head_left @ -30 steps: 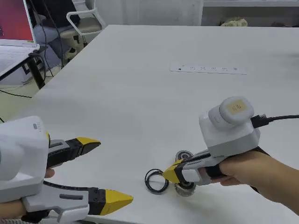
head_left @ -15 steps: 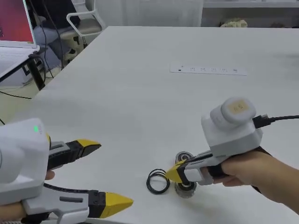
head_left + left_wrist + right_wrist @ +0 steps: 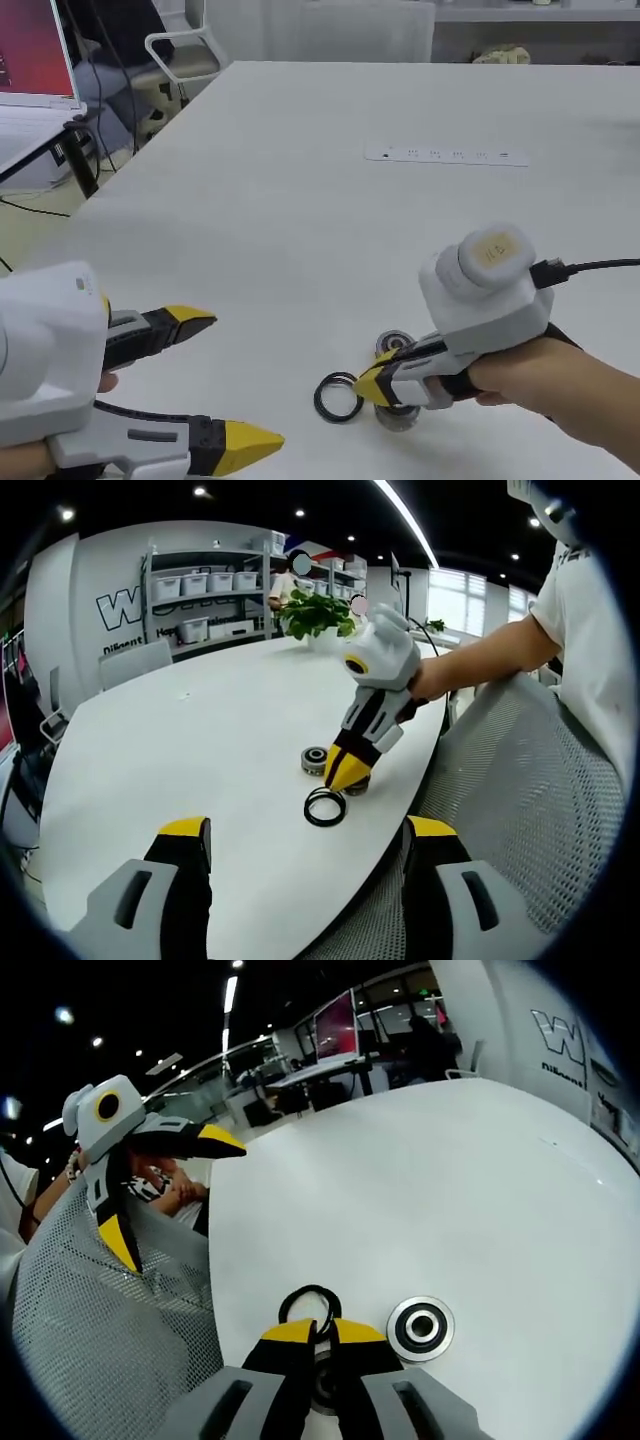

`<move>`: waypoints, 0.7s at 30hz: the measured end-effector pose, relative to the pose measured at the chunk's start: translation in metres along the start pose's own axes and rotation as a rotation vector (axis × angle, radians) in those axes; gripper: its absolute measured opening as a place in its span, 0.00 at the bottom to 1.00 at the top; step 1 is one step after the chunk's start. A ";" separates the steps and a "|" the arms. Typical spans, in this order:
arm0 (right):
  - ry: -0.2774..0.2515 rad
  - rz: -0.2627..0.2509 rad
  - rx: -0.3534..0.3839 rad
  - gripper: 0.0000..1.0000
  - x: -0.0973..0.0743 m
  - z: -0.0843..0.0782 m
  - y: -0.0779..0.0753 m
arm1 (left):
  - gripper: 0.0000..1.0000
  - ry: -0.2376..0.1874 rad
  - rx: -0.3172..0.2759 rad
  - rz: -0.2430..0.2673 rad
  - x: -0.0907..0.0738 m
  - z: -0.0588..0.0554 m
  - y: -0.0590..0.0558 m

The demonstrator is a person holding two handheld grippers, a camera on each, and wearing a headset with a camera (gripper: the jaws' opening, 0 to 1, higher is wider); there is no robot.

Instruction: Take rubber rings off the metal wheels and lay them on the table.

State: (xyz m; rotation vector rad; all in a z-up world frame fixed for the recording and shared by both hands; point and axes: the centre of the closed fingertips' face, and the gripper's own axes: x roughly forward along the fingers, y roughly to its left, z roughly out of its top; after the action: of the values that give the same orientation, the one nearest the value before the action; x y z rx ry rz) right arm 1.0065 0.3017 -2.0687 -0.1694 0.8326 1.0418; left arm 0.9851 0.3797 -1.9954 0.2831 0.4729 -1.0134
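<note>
At the lower centre of the head view, a black ring (image 3: 337,397) lies flat on the white table (image 3: 300,220), just left of the right gripper (image 3: 368,386). A hand (image 3: 530,375) at the lower right of the frame holds that gripper. Its yellow-tipped jaws are drawn almost together, with their points at the ring's near edge. Whether they pinch the rubber cannot be told.

One wheel (image 3: 393,344) stands on the table just above the gripper in the frame, close to it. A second wheel (image 3: 400,416) sits partly hidden under the jaws. In the right gripper view the ring shows at bottom centre, touching the jaw tips. The first wheel lies just to their right, face up, and the second is a dark shape beneath the jaws.

At the lower left of the head view, the left gripper (image 3: 249,378) hangs over the table edge with its jaws spread wide and nothing between them, well apart from the ring. In the left gripper view the ring sits at mid-frame, above and between the two yellow tips, with the right gripper's point at the ring's far rim.

A white power strip (image 3: 445,155) lies right of centre in the upper part of the head view. A chair (image 3: 180,50) stands at the upper left, beyond the table's corner.
</note>
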 end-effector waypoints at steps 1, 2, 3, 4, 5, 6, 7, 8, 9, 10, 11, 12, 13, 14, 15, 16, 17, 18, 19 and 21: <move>0.000 0.000 -0.002 0.03 0.000 0.000 0.000 | 0.76 0.001 0.000 0.000 0.000 0.000 0.000; -0.001 0.000 -0.003 0.02 0.000 0.000 -0.001 | 0.76 0.003 0.001 0.000 0.000 0.000 0.000; -0.002 -0.001 -0.002 0.02 0.000 0.001 -0.001 | 0.76 0.003 0.001 0.001 0.000 0.000 0.000; -0.003 0.000 -0.001 0.03 0.000 0.001 -0.001 | 0.76 0.004 0.002 0.001 0.000 -0.001 0.000; -0.002 0.001 -0.001 0.03 0.000 0.001 -0.001 | 0.76 0.004 0.002 0.000 0.000 -0.001 0.000; -0.001 0.000 -0.001 0.03 0.000 0.001 -0.002 | 0.76 0.005 0.001 -0.001 0.000 -0.001 0.000; 0.000 -0.004 -0.005 0.03 0.000 0.001 -0.002 | 0.76 0.005 0.001 -0.001 0.000 -0.001 0.000; 0.001 -0.006 -0.007 0.03 -0.001 0.000 -0.003 | 0.76 0.007 0.002 -0.001 0.000 -0.001 0.000; 0.001 -0.009 -0.011 0.04 -0.001 0.001 -0.004 | 0.76 0.009 0.002 -0.002 0.000 -0.002 0.000; 0.000 -0.011 -0.011 0.04 -0.001 0.001 -0.004 | 0.76 0.009 0.003 -0.002 0.000 -0.002 0.000; -0.002 -0.010 -0.010 0.04 -0.001 0.002 -0.004 | 0.76 0.009 0.003 -0.002 0.000 -0.002 0.000; -0.005 -0.009 -0.008 0.04 -0.002 0.002 -0.004 | 0.76 0.009 0.003 -0.002 0.000 -0.002 0.000; -0.006 -0.009 -0.006 0.04 -0.002 0.003 -0.004 | 0.76 0.010 0.003 -0.002 0.000 -0.002 0.000; -0.007 -0.009 -0.006 0.04 -0.002 0.003 -0.004 | 0.75 0.010 0.003 -0.002 0.000 -0.002 0.000; -0.009 -0.009 -0.005 0.04 -0.002 0.003 -0.005 | 0.75 0.010 0.003 -0.002 0.000 -0.002 0.000; -0.011 -0.009 -0.003 0.04 -0.002 0.004 -0.005 | 0.75 0.010 0.003 -0.002 0.000 -0.002 0.000; -0.012 -0.009 -0.002 0.04 -0.003 0.004 -0.005 | 0.75 0.008 0.003 -0.002 0.000 -0.001 0.000; -0.014 -0.009 -0.001 0.04 -0.003 0.004 -0.004 | 0.75 0.008 0.002 -0.002 0.000 -0.001 0.000; -0.015 -0.008 -0.001 0.04 -0.003 0.005 -0.004 | 0.75 0.008 0.002 -0.003 0.000 -0.002 0.000; -0.018 -0.008 -0.001 0.04 -0.003 0.005 -0.004 | 0.75 0.009 0.002 -0.004 0.000 -0.002 0.000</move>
State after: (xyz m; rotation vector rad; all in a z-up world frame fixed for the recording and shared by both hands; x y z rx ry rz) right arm 1.0120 0.2996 -2.0639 -0.1635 0.8143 1.0348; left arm 0.9846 0.3800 -1.9971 0.2888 0.4812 -1.0170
